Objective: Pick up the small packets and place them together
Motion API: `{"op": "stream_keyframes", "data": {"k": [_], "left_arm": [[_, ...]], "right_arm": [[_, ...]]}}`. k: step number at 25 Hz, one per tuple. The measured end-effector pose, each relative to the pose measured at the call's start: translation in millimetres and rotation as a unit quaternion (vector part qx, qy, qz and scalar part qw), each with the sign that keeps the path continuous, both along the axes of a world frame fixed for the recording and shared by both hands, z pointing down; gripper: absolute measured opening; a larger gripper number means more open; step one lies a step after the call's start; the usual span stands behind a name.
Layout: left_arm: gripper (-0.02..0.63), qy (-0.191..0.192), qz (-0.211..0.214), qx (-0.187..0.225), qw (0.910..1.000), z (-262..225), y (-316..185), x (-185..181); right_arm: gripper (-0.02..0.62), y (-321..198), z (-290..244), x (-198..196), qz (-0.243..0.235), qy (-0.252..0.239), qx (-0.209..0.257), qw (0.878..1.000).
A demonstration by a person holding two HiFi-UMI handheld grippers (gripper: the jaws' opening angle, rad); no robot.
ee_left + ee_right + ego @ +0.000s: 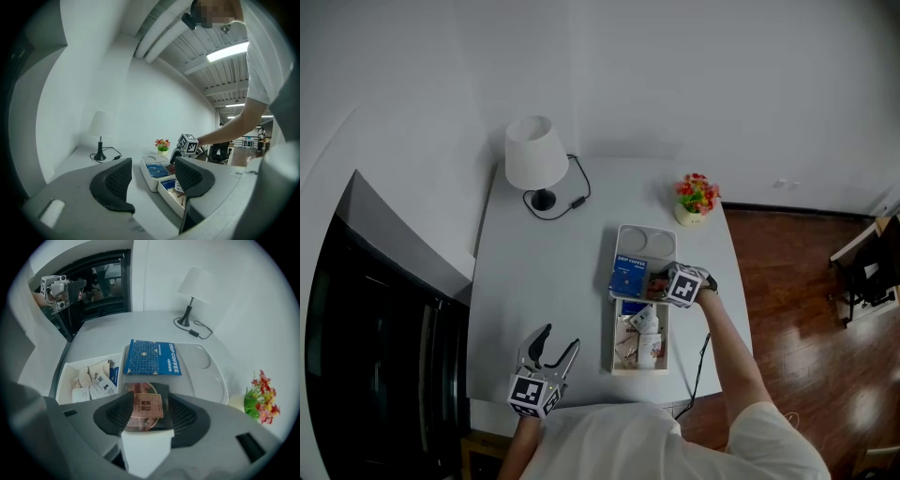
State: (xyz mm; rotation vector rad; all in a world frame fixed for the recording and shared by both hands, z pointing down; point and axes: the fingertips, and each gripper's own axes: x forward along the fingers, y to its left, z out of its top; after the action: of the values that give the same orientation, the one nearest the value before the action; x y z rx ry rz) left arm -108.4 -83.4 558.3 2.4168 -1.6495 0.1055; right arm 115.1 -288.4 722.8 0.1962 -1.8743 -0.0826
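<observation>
A dark packet with a pink round label (144,398) lies flat on the white tray (206,373), just short of a blue drip-coffee packet (152,358). My right gripper (146,409) straddles the dark packet with a jaw on each side, and the pads do not visibly press it. In the head view the right gripper (662,281) sits at the tray's near end beside the blue packet (628,276). Just nearer lies a white box (617,352) holding several small packets (642,339). My left gripper (560,339) hovers open and empty near the table's front edge, left of the box.
A white lamp (534,155) with a black cord stands at the table's back left. A small pot of flowers (697,197) sits at the back right. A dark cable (701,361) hangs off the table's right edge. Black furniture runs along the left.
</observation>
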Motion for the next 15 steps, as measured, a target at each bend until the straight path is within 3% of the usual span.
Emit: {"op": "stream_keyframes", "data": {"k": [5, 6, 8, 10, 13, 15], "left_arm": [[0.282, 0.001, 0.005, 0.004, 1.0000, -1.6, -0.4, 3.1], [0.281, 0.001, 0.005, 0.005, 1.0000, -1.3, -0.1, 3.6], [0.281, 0.001, 0.007, 0.007, 1.0000, -2.1, 0.0, 4.4], [0.281, 0.003, 0.008, 0.013, 0.9999, -5.0, -1.2, 5.4], [0.280, 0.017, 0.009, 0.026, 0.9995, -12.3, -3.7, 6.7], [0.276, 0.021, 0.010, 0.035, 0.9991, -18.9, -6.1, 5.7]], "right_arm": [[0.249, -6.8, -1.6, 4.4, 0.001, -0.006, 0.041, 0.999], [0.279, -8.6, -4.8, 3.0, 0.008, -0.020, 0.047, 0.999], [0.577, -7.6, -17.1, -2.4, 0.028, -0.050, 0.055, 0.997], [0.595, -3.0, -42.4, -9.7, 0.055, -0.098, 0.080, 0.990], [0.595, 17.3, -97.5, -28.2, 0.097, -0.236, 0.115, 0.960], [0.566, 40.7, -137.6, -42.6, 0.125, -0.346, 0.113, 0.923]]}}
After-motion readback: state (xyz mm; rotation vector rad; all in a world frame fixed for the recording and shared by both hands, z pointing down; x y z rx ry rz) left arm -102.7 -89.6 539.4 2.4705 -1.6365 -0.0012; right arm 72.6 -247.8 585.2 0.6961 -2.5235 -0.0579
